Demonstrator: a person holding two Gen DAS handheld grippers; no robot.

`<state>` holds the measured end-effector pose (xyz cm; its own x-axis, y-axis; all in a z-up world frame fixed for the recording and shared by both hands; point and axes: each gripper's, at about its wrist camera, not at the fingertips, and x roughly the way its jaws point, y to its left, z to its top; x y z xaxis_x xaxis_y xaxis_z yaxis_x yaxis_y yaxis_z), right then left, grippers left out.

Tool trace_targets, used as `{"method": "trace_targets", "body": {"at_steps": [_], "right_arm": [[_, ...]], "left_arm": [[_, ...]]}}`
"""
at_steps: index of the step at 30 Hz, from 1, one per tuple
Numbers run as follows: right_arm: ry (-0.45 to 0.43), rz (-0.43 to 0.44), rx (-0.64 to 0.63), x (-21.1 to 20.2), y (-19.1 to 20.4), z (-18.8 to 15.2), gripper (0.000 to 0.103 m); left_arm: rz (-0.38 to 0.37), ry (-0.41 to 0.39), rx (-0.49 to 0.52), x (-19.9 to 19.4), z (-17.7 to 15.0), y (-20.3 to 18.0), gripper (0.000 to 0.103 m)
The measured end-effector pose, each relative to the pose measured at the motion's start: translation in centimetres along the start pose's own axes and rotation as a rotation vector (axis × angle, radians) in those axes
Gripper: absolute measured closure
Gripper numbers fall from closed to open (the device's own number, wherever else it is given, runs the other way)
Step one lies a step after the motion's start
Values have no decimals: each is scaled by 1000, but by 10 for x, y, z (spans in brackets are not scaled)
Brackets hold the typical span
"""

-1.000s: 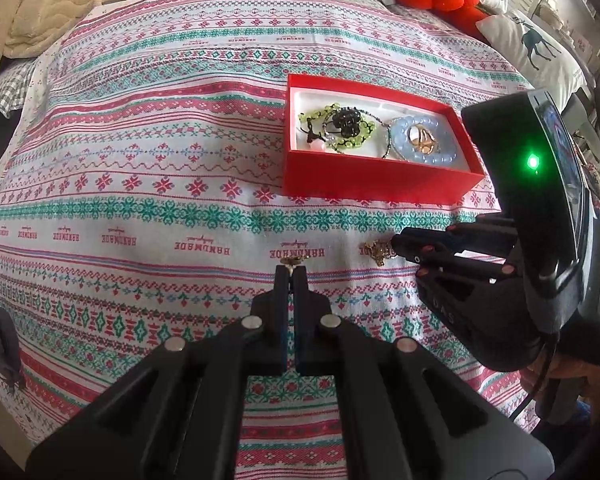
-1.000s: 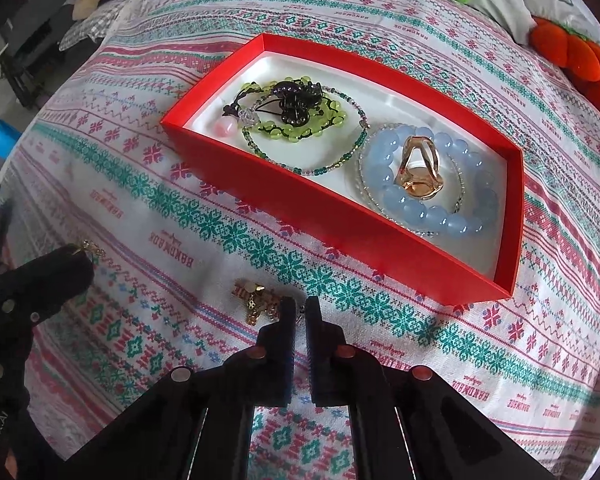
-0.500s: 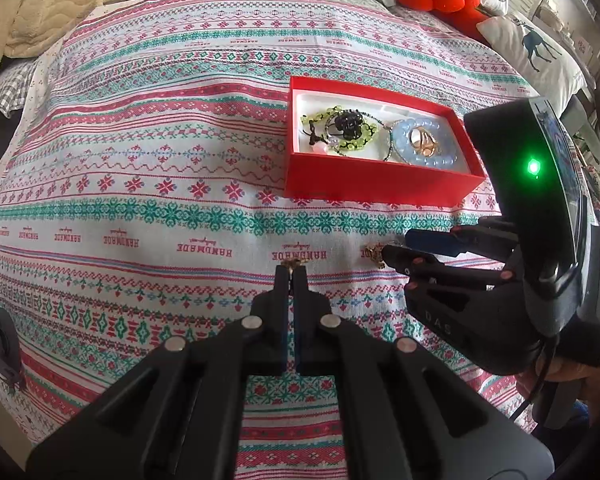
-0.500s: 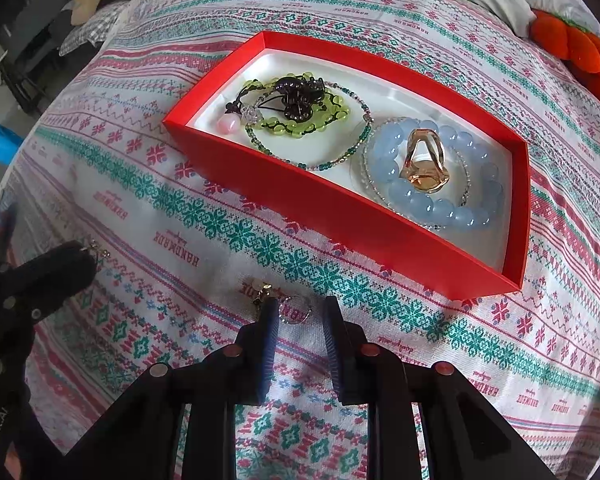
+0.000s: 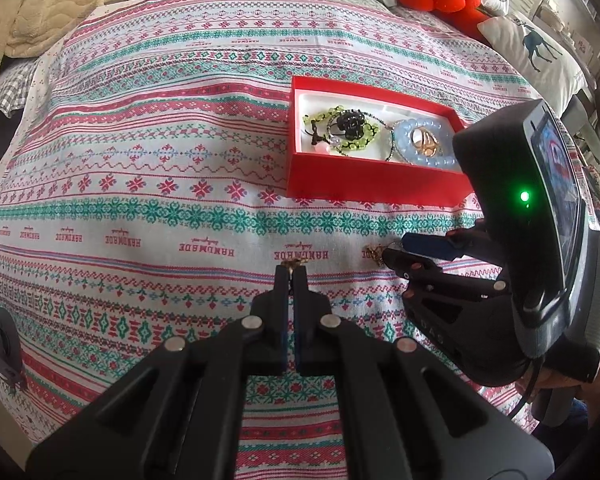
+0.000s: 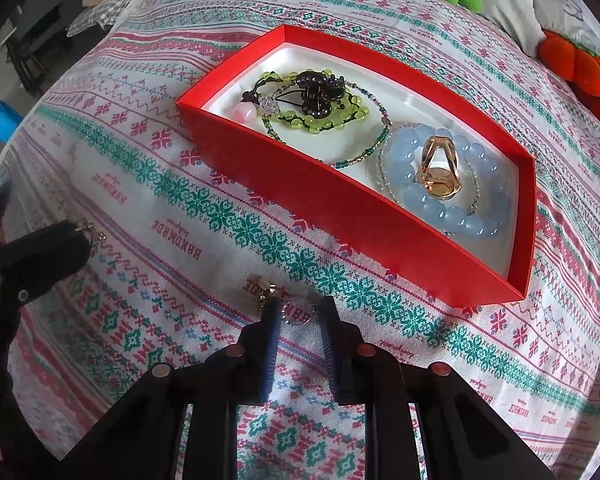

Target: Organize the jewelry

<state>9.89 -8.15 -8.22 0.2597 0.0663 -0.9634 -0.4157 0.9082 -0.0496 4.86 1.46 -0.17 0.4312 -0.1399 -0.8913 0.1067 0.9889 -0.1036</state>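
In the left wrist view our left gripper (image 5: 291, 270) has its fingers pressed together, with a small gold earring (image 5: 293, 264) pinched at the very tips, low over the cloth (image 5: 140, 168). The red box (image 5: 374, 184) sits ahead and to the right, already holding bracelets and a ring. Our right gripper (image 5: 396, 254) reaches in from the right, its tips at a second gold piece (image 5: 374, 253) on the cloth. To do this well, we judge the left should lift straight up before it heads for the box, since the hold is only at the tips and a drag could snag the weave.

In the right wrist view our right gripper (image 6: 298, 308) stands moderately open and holds nothing. The second earring (image 6: 276, 300) lies on the cloth between the fingertips, its gold part just beside the left finger (image 6: 270, 328) and its thin hoop in the gap. We should centre on the piece, come down until the tips touch the cloth, then close slowly; the hoop looks thin enough to slip out. The box (image 6: 340, 208) is near, ahead and to the right. The left gripper (image 6: 60, 240) shows at the left edge with its earring at the tip.
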Motion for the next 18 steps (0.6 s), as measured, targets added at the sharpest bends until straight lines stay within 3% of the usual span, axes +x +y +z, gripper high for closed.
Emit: {"method": "trace_targets", "body": {"at_steps": [2, 8, 10, 12, 13, 18], "right_arm": [[-2, -4, 0, -2, -1, 0, 92], [-2, -23, 3, -7, -12, 0, 93], [-9, -9, 4, -7, -15, 0, 88], [-3, 7, -10, -6, -16, -1, 69], [-5, 4, -14, -7, -15, -2, 66], [-8, -12, -42, -7, -13, -3, 64]], "left_arm": [[0, 0, 3, 0, 0, -1, 101], [-2, -1, 5, 2, 0, -3, 101], [-1, -3, 4, 2, 0, -3, 101], [-2, -6, 2, 1, 1, -2, 101], [-2, -7, 1, 1, 1, -1, 101], [1, -6, 2, 1, 2, 0, 101]]}}
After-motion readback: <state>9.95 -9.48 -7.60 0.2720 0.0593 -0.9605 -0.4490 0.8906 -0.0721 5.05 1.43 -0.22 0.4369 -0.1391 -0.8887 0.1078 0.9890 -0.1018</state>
